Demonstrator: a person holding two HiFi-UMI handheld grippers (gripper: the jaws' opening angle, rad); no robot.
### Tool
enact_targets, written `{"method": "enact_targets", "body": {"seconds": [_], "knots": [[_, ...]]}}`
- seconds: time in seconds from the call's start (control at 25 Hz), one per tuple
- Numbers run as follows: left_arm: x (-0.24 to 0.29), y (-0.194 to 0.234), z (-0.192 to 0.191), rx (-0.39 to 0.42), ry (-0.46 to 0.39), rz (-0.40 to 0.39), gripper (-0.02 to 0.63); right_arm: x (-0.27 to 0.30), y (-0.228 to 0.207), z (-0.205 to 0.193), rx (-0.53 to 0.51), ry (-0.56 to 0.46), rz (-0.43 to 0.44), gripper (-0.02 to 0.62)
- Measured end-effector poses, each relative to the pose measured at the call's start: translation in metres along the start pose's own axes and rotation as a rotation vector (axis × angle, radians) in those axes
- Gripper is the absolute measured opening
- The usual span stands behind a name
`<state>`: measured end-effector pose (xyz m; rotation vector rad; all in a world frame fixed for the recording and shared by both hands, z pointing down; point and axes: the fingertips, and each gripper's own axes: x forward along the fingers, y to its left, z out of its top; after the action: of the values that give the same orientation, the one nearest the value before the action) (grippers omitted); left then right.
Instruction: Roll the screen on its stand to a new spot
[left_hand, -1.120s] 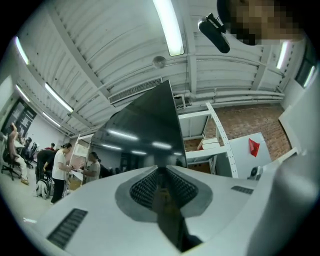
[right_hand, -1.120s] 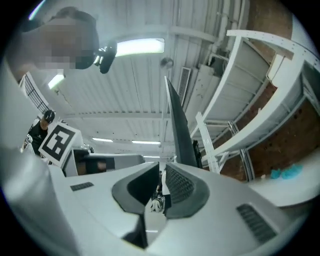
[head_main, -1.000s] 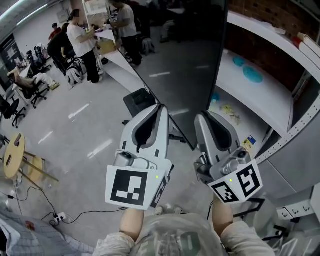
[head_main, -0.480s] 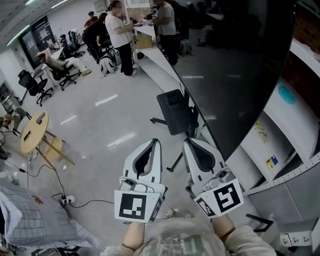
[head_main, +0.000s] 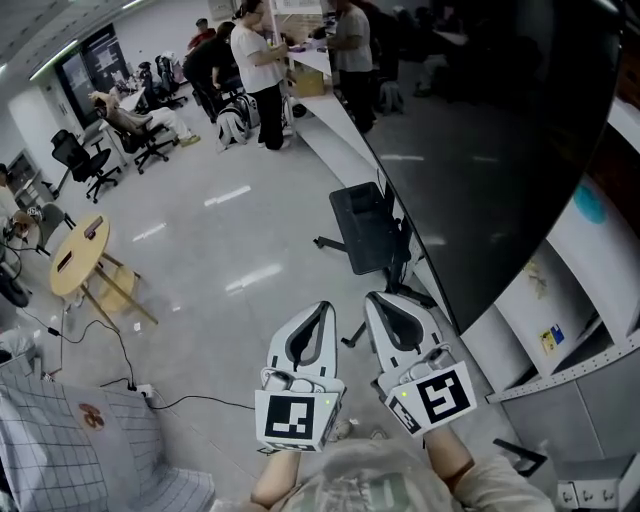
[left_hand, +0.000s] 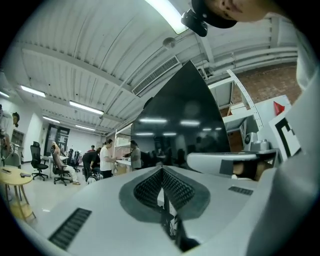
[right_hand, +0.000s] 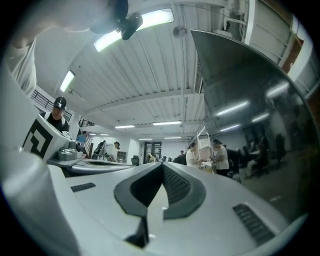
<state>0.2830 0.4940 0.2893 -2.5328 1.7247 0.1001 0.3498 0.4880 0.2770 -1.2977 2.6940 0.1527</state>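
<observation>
Lower now, the left hand-held gripper and right hand-held gripper hang beside the screen, each pressed together, empty.

My left hand-held gripper and right hand-held gripper are pale grey-white shells with dark grey ribbed pads. Each ends in a marker cube of black squares on white. The screen is glossy black, streaked with white reflections of the lights. Its stand is black. The floor is shiny light grey. The round table is yellowish wood. The cloth at lower left is grey with a thin dark check. The shelf is white.
</observation>
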Motion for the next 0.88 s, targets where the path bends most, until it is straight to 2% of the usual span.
{"method": "enact_targets", "body": {"seconds": [0.08, 0.32, 0.64, 0.76, 0.88], "knots": [[-0.003, 0.014, -0.006, -0.010, -0.002, -0.008, 0.014, 0.010, 0.009, -0.009, -0.009, 0.004, -0.008, 0.020], [0.011, 0.091, -0.042, -0.003, 0.008, -0.016, 0.014, 0.080, 0.034, -0.055, 0.010, 0.011, -0.016, 0.020], [0.028, 0.159, -0.073, -0.002, 0.020, -0.021, 0.014, 0.144, 0.052, -0.095, 0.018, 0.018, -0.023, 0.020], [0.021, 0.158, -0.066, -0.004, 0.024, -0.021, 0.014, 0.140, 0.059, -0.088, 0.018, 0.027, -0.018, 0.018], [0.013, 0.111, -0.051, -0.006, 0.033, -0.018, 0.014, 0.096, 0.044, -0.069, 0.015, 0.037, -0.017, 0.020]]}}
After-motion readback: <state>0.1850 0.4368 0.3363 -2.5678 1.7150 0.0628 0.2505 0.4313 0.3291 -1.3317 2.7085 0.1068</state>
